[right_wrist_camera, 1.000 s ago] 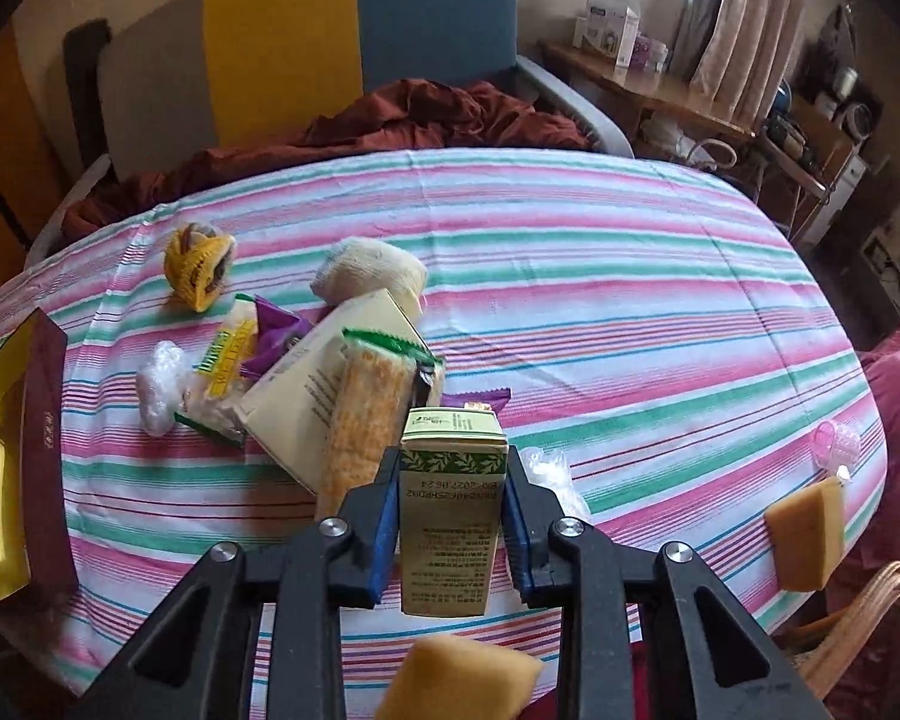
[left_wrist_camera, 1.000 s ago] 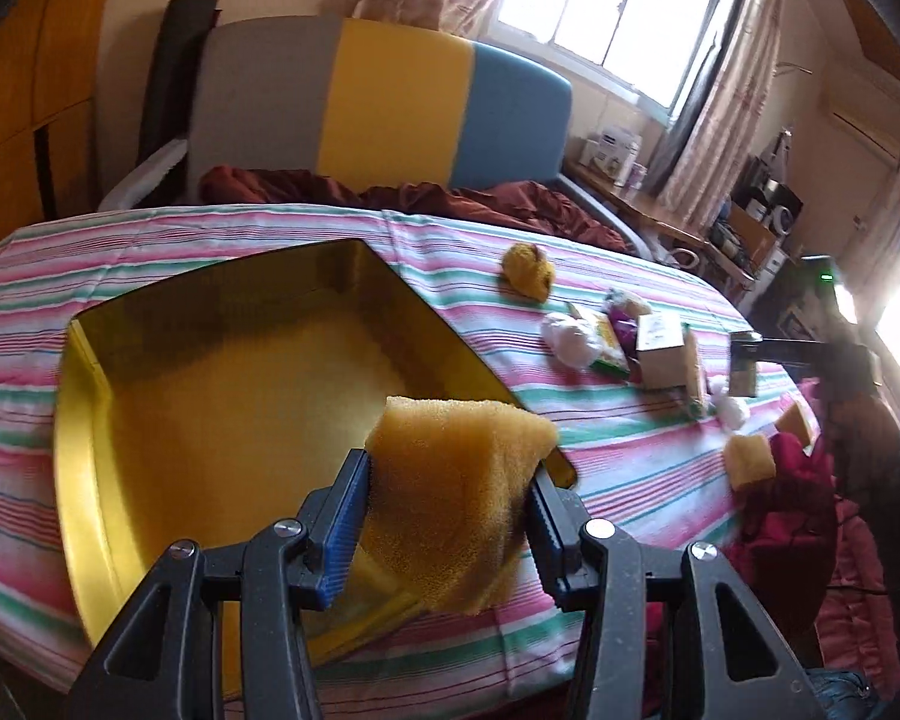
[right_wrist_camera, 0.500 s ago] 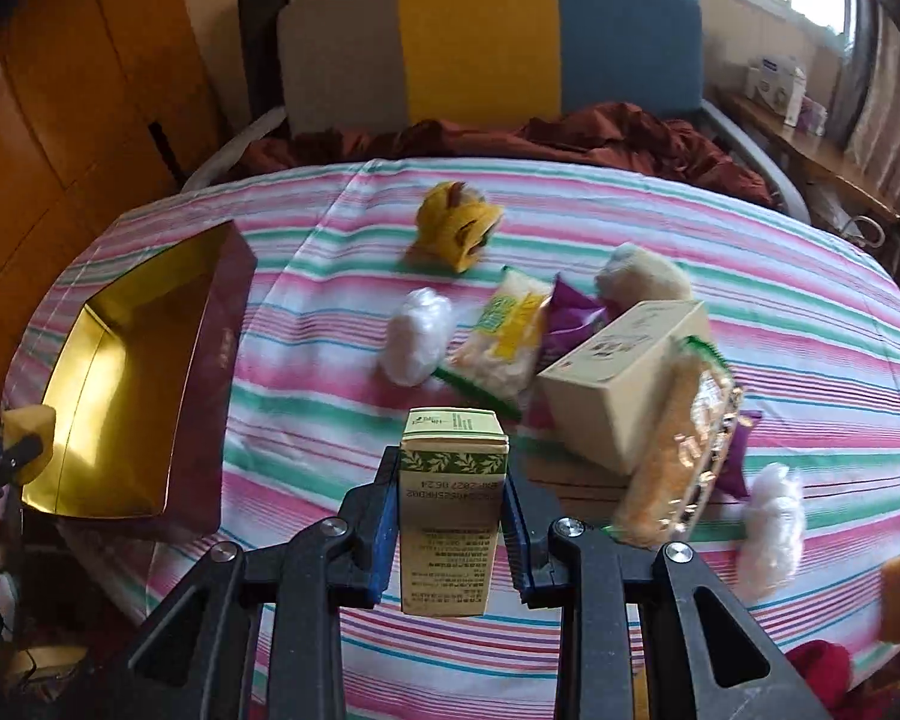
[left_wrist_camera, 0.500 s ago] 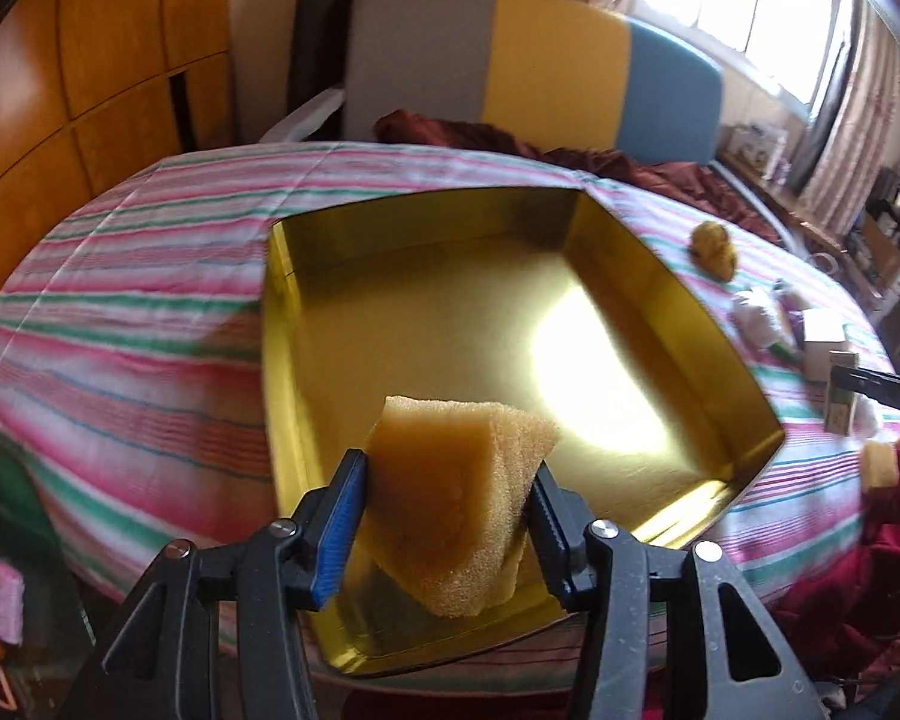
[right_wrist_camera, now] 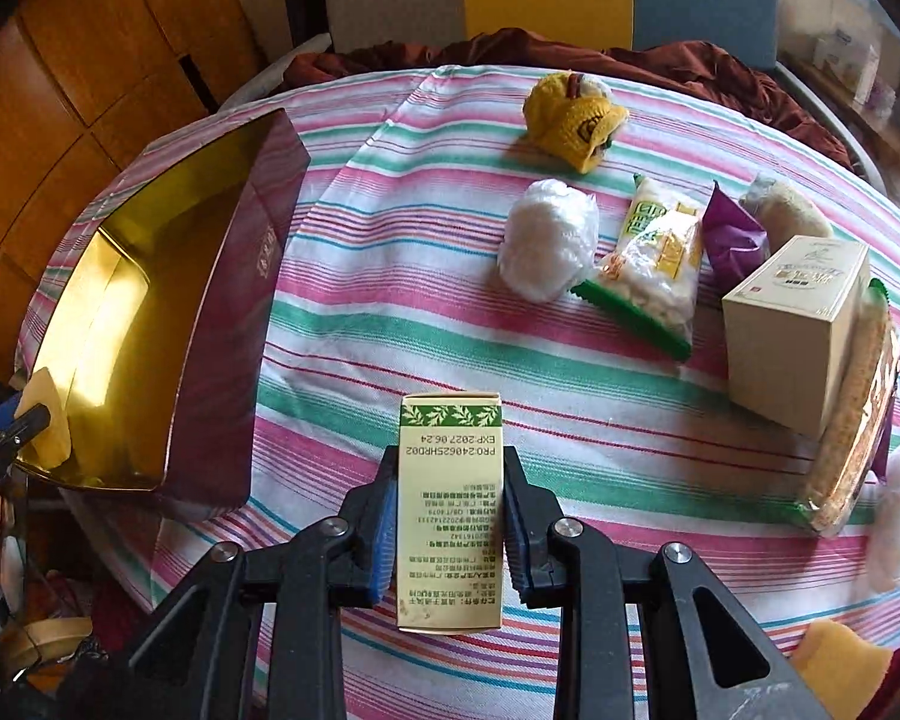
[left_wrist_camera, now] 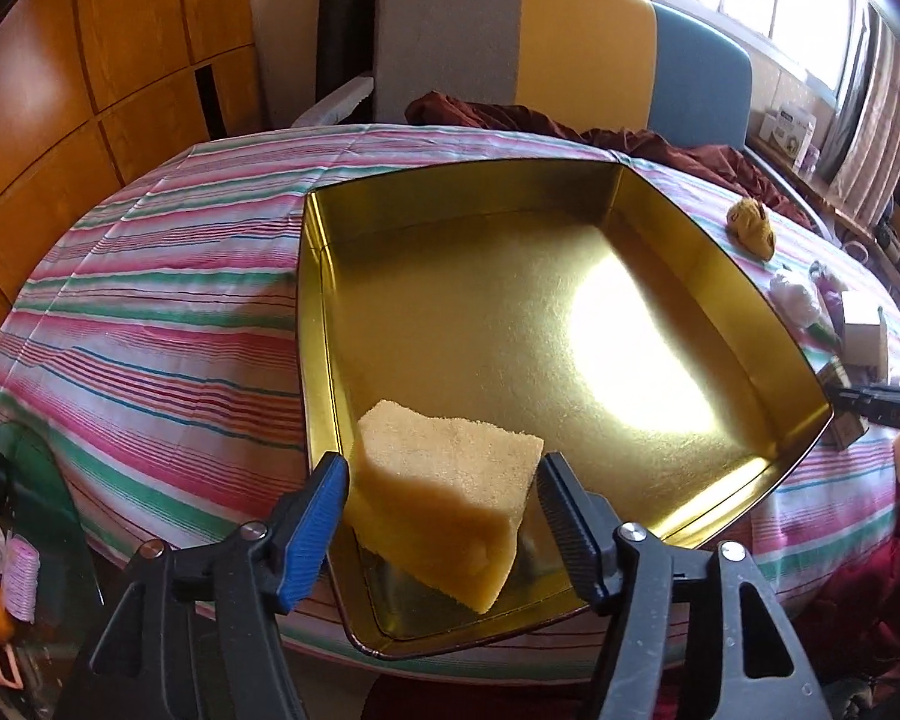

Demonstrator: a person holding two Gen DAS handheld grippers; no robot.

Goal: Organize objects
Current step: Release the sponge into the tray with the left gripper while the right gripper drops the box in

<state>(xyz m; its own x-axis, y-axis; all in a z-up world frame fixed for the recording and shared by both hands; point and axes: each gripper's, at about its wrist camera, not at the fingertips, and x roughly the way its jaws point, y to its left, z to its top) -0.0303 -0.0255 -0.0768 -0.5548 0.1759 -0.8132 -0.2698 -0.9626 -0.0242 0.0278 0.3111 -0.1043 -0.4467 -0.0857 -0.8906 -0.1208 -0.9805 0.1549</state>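
Observation:
My left gripper (left_wrist_camera: 441, 516) is open. A yellow sponge (left_wrist_camera: 444, 498) sits between its jaws, uncompressed, resting in the near corner of the gold tin box (left_wrist_camera: 720, 276). My right gripper (right_wrist_camera: 447, 516) is shut on a small green-and-cream carton (right_wrist_camera: 449, 510) and holds it above the striped tablecloth (right_wrist_camera: 390, 312), right of the tin box (right_wrist_camera: 222, 324). The left gripper and sponge (right_wrist_camera: 45, 414) show at the left edge of the right wrist view.
On the cloth right of the box lie a yellow knitted toy (right_wrist_camera: 573, 114), a white ball (right_wrist_camera: 546, 240), a snack packet (right_wrist_camera: 654, 264), a purple packet (right_wrist_camera: 735, 240), a cream box (right_wrist_camera: 798, 324), a cracker pack (right_wrist_camera: 858, 408) and another sponge (right_wrist_camera: 840, 660). A chair (left_wrist_camera: 546, 54) stands behind the table.
The left jaws have opened and the sponge has expanded and dropped into the box's near corner. The right gripper with the carton has moved closer to the box.

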